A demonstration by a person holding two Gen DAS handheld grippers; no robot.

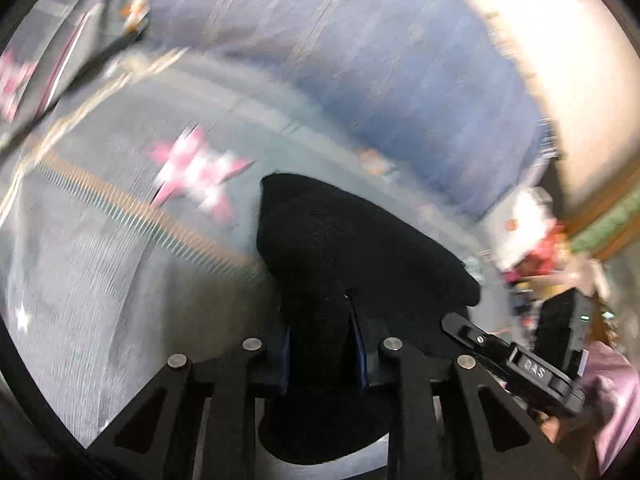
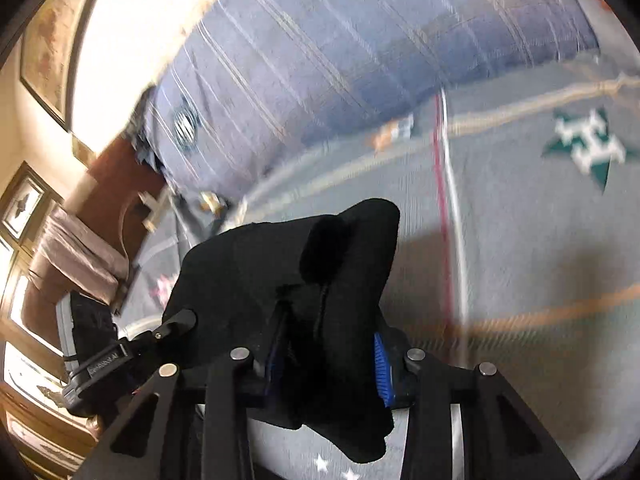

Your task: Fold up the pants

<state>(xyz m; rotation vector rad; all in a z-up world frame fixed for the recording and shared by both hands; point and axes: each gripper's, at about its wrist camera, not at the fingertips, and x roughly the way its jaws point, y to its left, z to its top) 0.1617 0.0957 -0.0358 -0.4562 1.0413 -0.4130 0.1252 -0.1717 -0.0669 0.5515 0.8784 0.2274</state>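
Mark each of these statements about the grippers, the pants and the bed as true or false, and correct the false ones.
1. The left gripper is shut on the black pants. True.
2. The right gripper hangs open, holding nothing. False: it is shut on the pants too.
3. The pants are white. False: black.
4. A pink star marks the grey blanket. True.
5. The blue striped pillow lies on the pants. False: it lies beyond them.
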